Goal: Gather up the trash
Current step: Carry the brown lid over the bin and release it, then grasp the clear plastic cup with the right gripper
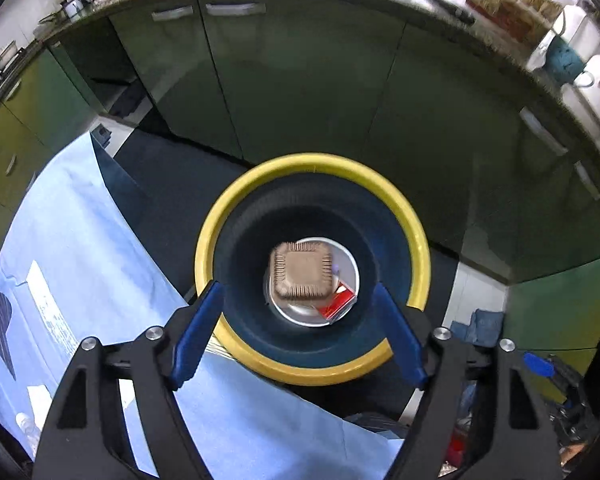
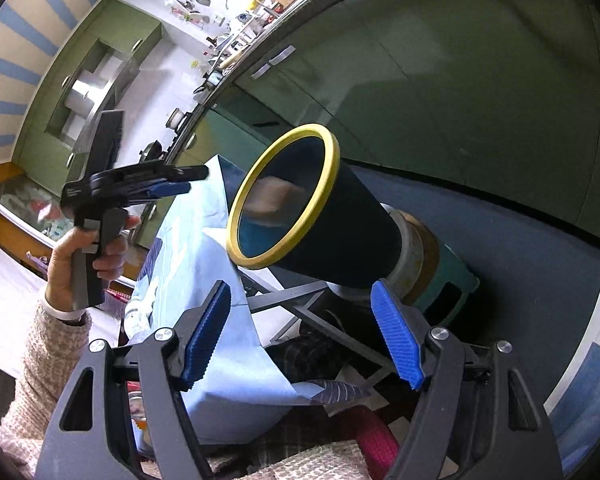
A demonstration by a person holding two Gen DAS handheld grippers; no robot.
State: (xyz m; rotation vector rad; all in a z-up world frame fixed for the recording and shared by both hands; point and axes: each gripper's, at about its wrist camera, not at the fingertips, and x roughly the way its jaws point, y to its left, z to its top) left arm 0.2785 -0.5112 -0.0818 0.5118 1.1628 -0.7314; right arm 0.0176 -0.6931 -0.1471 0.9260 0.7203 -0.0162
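Note:
A dark blue bin with a yellow rim [image 1: 312,160] stands beside the table, and the left wrist view looks straight down into it. Inside lies a brown square paper tray [image 1: 302,274] on a white round disc [image 1: 348,264], with a red packet [image 1: 336,304] beside it. My left gripper [image 1: 298,287] hangs open above the bin's mouth with nothing between its blue pads. The right wrist view shows the bin [image 2: 352,232] from the side, a blurred brown shape [image 2: 274,200] in its mouth, and the left gripper [image 2: 196,180] held to its left. My right gripper [image 2: 301,286] is open and holds nothing.
A light blue cloth [image 1: 80,240] covers the table left of the bin [image 2: 188,248]. Green cabinets [image 1: 300,80] under a cluttered counter stand behind. The bin rests on a round base [image 2: 412,240] over a teal stool [image 2: 448,276]. A person's hand [image 2: 96,256] grips the left gripper's handle.

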